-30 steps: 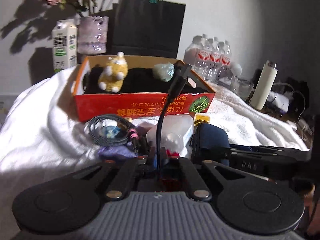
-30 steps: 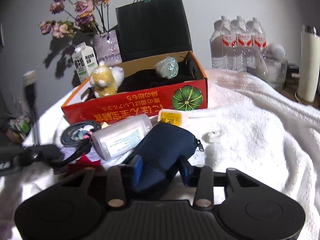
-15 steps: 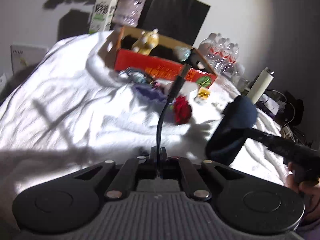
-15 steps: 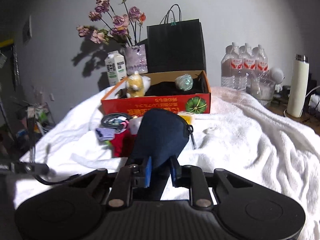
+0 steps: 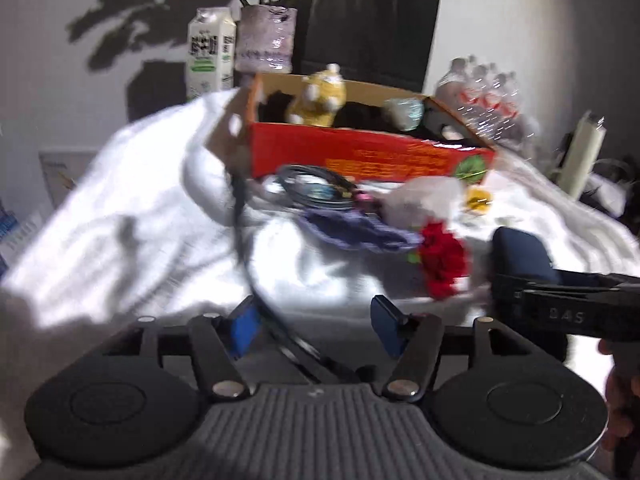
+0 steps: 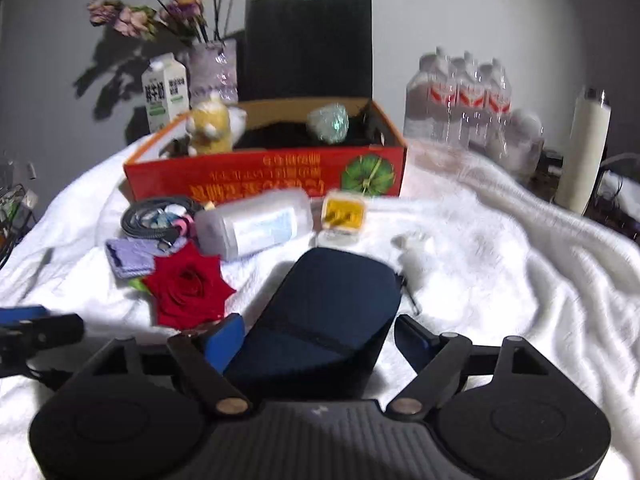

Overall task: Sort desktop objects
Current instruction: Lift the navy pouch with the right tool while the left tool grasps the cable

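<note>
My left gripper [image 5: 316, 320] has its jaws spread apart, a black cable [image 5: 256, 280] running loose between them and up toward the far side. My right gripper [image 6: 320, 336] is spread wide too, the navy pouch [image 6: 332, 304] lying between its fingers on the white blanket [image 6: 500, 280]; I cannot tell if either finger touches it. Just left of the pouch lies a red rose [image 6: 188, 284], and farther off stands the orange box [image 6: 264, 176] holding a yellow plush toy [image 6: 212, 124]
</note>
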`<state>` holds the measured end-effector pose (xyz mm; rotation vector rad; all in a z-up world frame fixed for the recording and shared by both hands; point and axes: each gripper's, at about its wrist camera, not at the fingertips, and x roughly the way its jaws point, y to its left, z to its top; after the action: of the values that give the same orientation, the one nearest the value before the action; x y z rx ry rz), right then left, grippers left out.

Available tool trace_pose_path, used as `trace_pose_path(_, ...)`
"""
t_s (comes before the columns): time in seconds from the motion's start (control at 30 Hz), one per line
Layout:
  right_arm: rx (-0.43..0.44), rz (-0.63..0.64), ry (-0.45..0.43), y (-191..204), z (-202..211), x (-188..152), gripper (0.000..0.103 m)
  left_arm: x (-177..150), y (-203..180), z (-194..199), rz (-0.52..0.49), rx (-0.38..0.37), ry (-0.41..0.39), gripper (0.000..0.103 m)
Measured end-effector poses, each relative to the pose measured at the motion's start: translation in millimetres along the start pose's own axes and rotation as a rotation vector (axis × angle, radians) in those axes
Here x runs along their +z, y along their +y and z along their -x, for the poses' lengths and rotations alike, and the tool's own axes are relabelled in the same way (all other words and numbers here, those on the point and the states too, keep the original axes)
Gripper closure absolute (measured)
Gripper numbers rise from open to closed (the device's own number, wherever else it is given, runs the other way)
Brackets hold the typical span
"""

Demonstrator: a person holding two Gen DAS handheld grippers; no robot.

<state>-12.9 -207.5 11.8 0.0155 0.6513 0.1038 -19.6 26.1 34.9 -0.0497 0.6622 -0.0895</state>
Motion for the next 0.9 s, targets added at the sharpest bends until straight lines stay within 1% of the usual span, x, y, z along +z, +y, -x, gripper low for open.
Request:
trace_pose_path(0.07, -0.015, -0.002, -0.008, 2, -6, -3, 0.024, 0, 10, -5, 0.029, 0.042, 0.024, 0.039)
trace_pose_path(0.1, -0.021, 0.009, -0.012, 4, -7, -4, 0.028, 0, 17, -7, 0.049, 0.043, 0.035, 0.036)
trace_pose_path(0.13, -0.022, 0.021, -0.019, 6, -5, -3, 0.036, -1, 22, -8, 0.067, 0.034, 0.047, 0.035)
trace_pose_path(0.17, -0.025, 0.037, -0.028, 8, -3, -3, 0.038, -1, 27, -5, 0.078, 0.023, 0.05, 0.035)
trace_pose_path(0.23, -0.023, 0.081, -0.039, 12, 5, -1, 0.043, -2, 32, 6, 0.087, 0.036, 0.049, 0.027)
trace_pose_path(0.27, -0.005, 0.091, -0.043, 12, 10, 0, 0.043, -4, 36, 13, 0.09, 0.043, 0.038, 0.027)
trace_pose_path(0.33, 0.051, 0.087, -0.046, 10, 22, 0, 0.043, -7, 47, 21, 0.126, 0.012, 0.02, 0.027)
trace_pose_path(0.37, 0.079, 0.087, -0.05, 9, 28, -1, 0.043, -7, 53, 21, 0.157, 0.017, 0.017, 0.027)
trace_pose_path(0.4, 0.1, 0.09, -0.053, 10, 33, -2, 0.043, -5, 57, 18, 0.174, 0.05, 0.019, 0.027)
trace_pose_path(0.43, 0.114, 0.094, -0.053, 11, 37, -3, 0.043, -3, 62, 13, 0.189, 0.082, 0.023, 0.03)
trace_pose_path(0.47, 0.125, 0.102, -0.051, 13, 39, -4, 0.043, 1, 66, 8, 0.211, 0.097, 0.022, 0.035)
trace_pose_path(0.5, 0.133, 0.11, -0.05, 15, 41, -5, 0.043, 3, 71, 4, 0.236, 0.092, 0.017, 0.049)
trace_pose_path(0.53, 0.138, 0.113, -0.052, 17, 42, -7, 0.043, 6, 75, -1, 0.255, 0.084, 0.032, 0.061)
trace_pose_path(0.57, 0.143, 0.117, -0.05, 19, 43, -8, 0.043, 9, 76, -5, 0.259, 0.095, 0.055, 0.08)
trace_pose_path(0.6, 0.147, 0.123, -0.05, 20, 45, -9, 0.043, 10, 77, -6, 0.253, 0.107, 0.058, 0.085)
trace_pose_path(0.63, 0.15, 0.129, -0.051, 21, 47, -10, 0.043, 11, 76, -4, 0.247, 0.102, 0.066, 0.087)
trace_pose_path(0.7, 0.155, 0.141, -0.054, 23, 52, -13, 0.043, 9, 69, 7, 0.212, 0.105, 0.056, 0.093)
trace_pose_path(0.73, 0.158, 0.147, -0.058, 23, 55, -15, 0.043, 6, 66, 15, 0.209, 0.095, 0.052, 0.094)
trace_pose_path(0.8, 0.163, 0.15, -0.063, 22, 61, -17, 0.043, -1, 61, 33, 0.212, 0.046, 0.048, 0.098)
trace_pose_path(0.83, 0.164, 0.154, -0.067, 22, 65, -19, 0.043, -4, 58, 41, 0.199, 0.03, 0.045, 0.098)
trace_pose_path(0.9, 0.167, 0.156, -0.073, 21, 71, -21, 0.043, -12, 53, 53, 0.191, 0.039, 0.046, 0.099)
